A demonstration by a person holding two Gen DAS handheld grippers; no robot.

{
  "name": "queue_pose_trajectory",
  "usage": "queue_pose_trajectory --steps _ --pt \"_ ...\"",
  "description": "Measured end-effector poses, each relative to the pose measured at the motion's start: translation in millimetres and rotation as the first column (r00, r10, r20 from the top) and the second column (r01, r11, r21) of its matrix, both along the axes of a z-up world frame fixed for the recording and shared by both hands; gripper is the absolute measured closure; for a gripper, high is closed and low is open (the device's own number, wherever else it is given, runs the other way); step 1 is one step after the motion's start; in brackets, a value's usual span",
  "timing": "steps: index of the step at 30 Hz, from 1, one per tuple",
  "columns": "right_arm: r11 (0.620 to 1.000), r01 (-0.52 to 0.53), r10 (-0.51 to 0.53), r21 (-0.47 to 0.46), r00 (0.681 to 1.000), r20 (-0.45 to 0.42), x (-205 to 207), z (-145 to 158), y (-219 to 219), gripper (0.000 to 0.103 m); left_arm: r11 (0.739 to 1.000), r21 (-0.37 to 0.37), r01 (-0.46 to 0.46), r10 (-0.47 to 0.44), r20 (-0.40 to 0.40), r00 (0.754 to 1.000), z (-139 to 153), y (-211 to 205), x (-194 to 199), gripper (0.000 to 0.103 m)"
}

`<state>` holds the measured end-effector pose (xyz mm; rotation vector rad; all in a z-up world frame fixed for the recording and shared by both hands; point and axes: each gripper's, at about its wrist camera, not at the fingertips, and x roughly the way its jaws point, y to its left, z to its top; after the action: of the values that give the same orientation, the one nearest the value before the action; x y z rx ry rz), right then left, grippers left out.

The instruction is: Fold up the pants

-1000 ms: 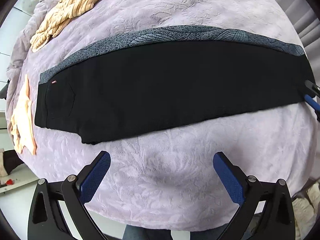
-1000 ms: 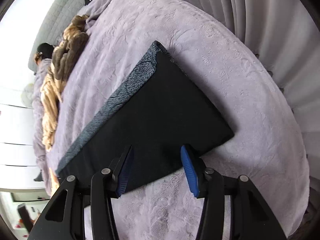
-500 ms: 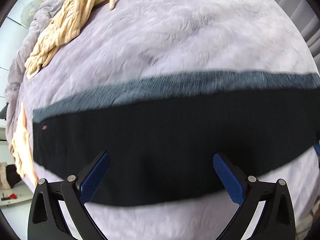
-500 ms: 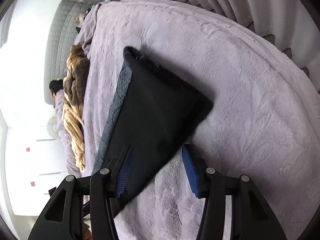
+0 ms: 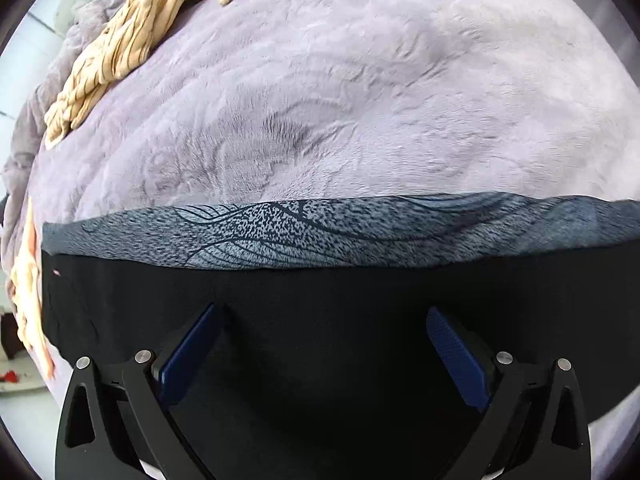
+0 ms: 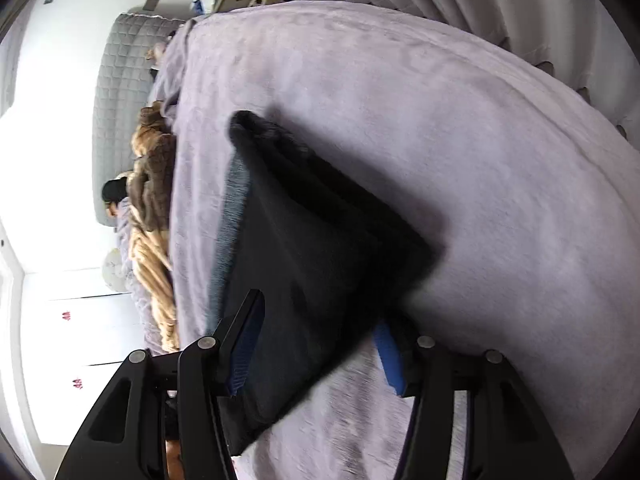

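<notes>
Black pants (image 5: 320, 312) with a grey patterned side stripe (image 5: 320, 236), laid lengthwise across a lilac plush blanket (image 5: 320, 100) on a bed. Now filling the lower half of the left wrist view, directly under and between the spread blue pads (image 5: 188, 354) of the left gripper (image 5: 320, 354); a second ago, well ahead of that gripper with bare blanket between. Left gripper released, jaws wide apart, black cloth beneath both fingers, nothing pinched. Cream knitted throw (image 5: 120, 40) far ahead and to the left, near the blanket's edge.

In the right wrist view, pant-leg end (image 6: 312, 264) raised off the blanket (image 6: 440, 140) and running back between the blue pads (image 6: 390, 360) of the right gripper (image 6: 316, 356), somewhat blurred; earlier, flat on the blanket just ahead of the fingers. Right gripper's jaws apart, about as wide as before, the left pad against the cloth, the right pad just beside its edge; cannot tell whether any cloth is actually gripped. Brown and tan throws (image 6: 154, 216) far off to the left, beside a grey quilted headboard (image 6: 120, 92).
</notes>
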<state>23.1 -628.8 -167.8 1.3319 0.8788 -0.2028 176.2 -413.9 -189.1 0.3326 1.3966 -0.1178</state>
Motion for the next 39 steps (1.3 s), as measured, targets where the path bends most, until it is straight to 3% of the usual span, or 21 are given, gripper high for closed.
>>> queue_pose_trajectory --steps 2,4,8,12,13,16,21,24,26,29,33,35,38,39 --pt "1.000 -0.015 0.017 -0.024 0.998 0.064 7.6 11.1 2.4 0.044 0.998 -0.054 0.026 -0.023 0.051 0.998 15.7 -2.4 -1.4 0.000" --pt "0.998 -0.042 0.045 -0.055 0.997 0.065 14.8 12.3 5.9 0.044 0.998 -0.056 0.031 -0.026 0.090 0.996 17.9 -11.6 5.4 0.000" --pt "0.999 -0.036 0.036 -0.005 0.999 0.020 18.7 -20.6 7.0 0.046 1.000 0.001 0.000 -0.001 0.015 1.000 -21.9 -25.3 30.2 0.000" --pt "0.998 0.005 -0.003 0.055 0.999 -0.040 24.8 -28.9 -0.7 0.061 1.000 -0.005 0.017 -0.017 0.032 0.999 -6.8 -25.0 30.1 0.000" --pt "0.999 -0.009 0.011 0.034 0.999 -0.048 26.9 -24.1 -0.4 0.074 0.999 -0.020 0.028 -0.027 0.037 0.999 1.5 -22.3 25.3 0.000" --pt "0.996 -0.065 0.063 -0.053 0.997 -0.034 34.2 0.8 5.7 0.087 0.995 -0.071 0.067 -0.063 0.053 0.997 18.8 -17.2 -3.9 0.000" --pt "0.971 -0.137 0.143 -0.194 0.990 0.017 50.8 53.1 29.5 0.088 0.990 -0.076 0.118 -0.117 0.018 0.993 -4.3 -29.4 -36.9 0.000" --pt "0.942 -0.189 0.204 -0.278 0.979 0.027 64.9 82.4 50.3 0.088 0.986 -0.058 0.154 -0.151 0.052 0.987 -9.3 -32.1 -46.5 0.000" --pt "0.910 -0.239 0.262 -0.339 0.965 0.020 76.2 103.0 72.3 0.088 0.977 -0.145 0.155 -0.154 0.014 0.988 4.2 -17.3 -42.5 0.000" --pt "0.827 -0.318 0.354 -0.464 0.935 -0.010 94.5 139.4 114.6 0.088 0.966 -0.226 0.125 -0.116 0.054 0.992 35.7 36.4 -35.9 0.000" --pt "0.684 -0.421 0.470 -0.595 0.879 -0.081 123.4 177.6 207.8 0.088 0.969 -0.224 0.103 -0.086 0.088 0.992 62.4 119.8 -29.1 0.000" --pt "0.624 -0.469 0.514 -0.625 0.849 -0.123 132.7 176.1 254.2 0.087 0.977 -0.195 0.084 -0.064 0.108 0.992 67.8 167.9 -22.6 0.000" --pt "0.499 -0.590 0.593 -0.634 0.766 -0.247 156.2 140.4 342.2 0.086 0.989 -0.145 0.015 -0.003 0.083 0.997 59.1 238.4 -9.2 0.000" --pt "0.441 -0.644 0.613 -0.626 0.725 -0.314 167.4 116.3 376.8 0.084 0.992 -0.127 -0.023 0.031 0.062 0.998 53.9 261.6 -5.6 0.000"
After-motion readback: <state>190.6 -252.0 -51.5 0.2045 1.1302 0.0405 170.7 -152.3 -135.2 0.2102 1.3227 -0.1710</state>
